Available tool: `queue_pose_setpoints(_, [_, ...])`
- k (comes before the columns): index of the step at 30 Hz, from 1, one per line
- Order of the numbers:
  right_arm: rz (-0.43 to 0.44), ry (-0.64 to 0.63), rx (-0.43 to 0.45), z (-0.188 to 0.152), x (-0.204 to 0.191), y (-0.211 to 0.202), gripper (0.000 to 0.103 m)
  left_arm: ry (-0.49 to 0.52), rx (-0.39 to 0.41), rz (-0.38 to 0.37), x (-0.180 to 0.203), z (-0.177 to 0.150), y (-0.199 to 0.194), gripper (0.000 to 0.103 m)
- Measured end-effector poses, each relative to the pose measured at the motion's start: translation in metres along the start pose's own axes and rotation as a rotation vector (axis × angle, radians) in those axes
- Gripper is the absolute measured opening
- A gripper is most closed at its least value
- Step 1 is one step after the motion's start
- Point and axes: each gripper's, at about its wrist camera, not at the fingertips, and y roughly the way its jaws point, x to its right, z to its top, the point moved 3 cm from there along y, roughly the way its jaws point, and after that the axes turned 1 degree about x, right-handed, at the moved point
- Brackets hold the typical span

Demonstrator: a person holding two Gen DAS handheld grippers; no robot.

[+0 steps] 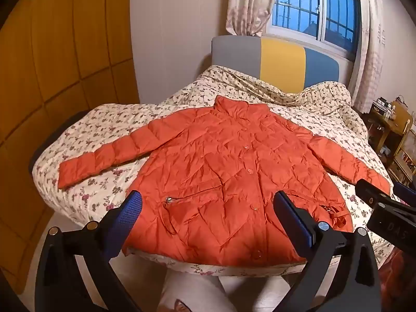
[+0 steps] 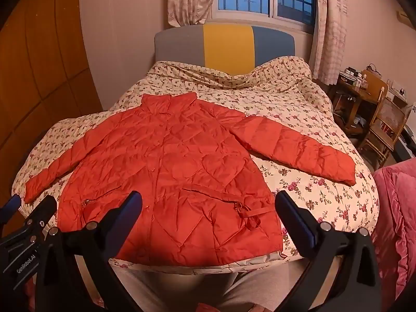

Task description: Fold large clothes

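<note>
We are hovering both grippers over the spread jacket (image 1: 221,171).
Left gripper (image 1: 205,208) and right gripper (image 2: 208,208) are gaping empty near its six-o'clock hem, sleeves lying outward for folding.

The orange quilted jacket (image 1: 228,171) (image 2: 166,176) lay flat, front up and buttoned, sleeves spread, its hem at the near edge of the floral bed (image 1: 104,119) (image 2: 312,119).

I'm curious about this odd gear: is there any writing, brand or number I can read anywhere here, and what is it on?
"GenRobot.AI": white print on the black body of the left tool, seen from the right wrist view.
"DAS": faint embossed letters on the right tool, seen from the left wrist view; blurred, so uncertain.
Items on the desk: any labels too small to read.
Orange jacket: no text visible.
</note>
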Motion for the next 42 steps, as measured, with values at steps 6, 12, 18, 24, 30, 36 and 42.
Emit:
queue_pose_setpoints(6, [-0.005,-0.004,0.002,-0.0024,0.0005,0.0021,0.101,-0.02,-0.002,-0.009,-0.0001,-0.0015,-0.0025,0.1])
queue_pose_setpoints(12, [-0.005,-0.003,-0.003,-0.0022,-0.0001,-0.0001,0.101,-0.021,-0.006,-0.011,0.0006,-0.0005,-0.0004,0.1])
queue_pose_setpoints(18, [-0.004,-0.001,-0.013,-0.0045,0.0032,0.0049,0.101,-0.023,-0.008,-0.011,0.0033,-0.0034,0.0008,0.1])
queue_pose_setpoints(24, [-0.005,0.0,-0.022,-0.0054,0.0045,0.0073,0.101,-0.027,-0.012,-0.019,0.0055,-0.0054,0.0008,0.1])
queue_pose_setpoints(30, [-0.006,-0.001,-0.025,-0.005,0.0041,0.008,0.101,-0.027,-0.014,-0.022,0.0062,-0.0063,0.0014,0.1])
queue_pose_setpoints(36, [-0.012,-0.003,-0.028,-0.0035,0.0035,0.0087,0.101,-0.026,-0.015,-0.026,0.0068,-0.0064,0.0026,0.1])
queue_pose_setpoints(42, [-0.011,-0.005,-0.031,-0.004,0.0033,0.0096,0.101,-0.023,-0.02,-0.025,0.0076,-0.0079,0.0033,0.1])
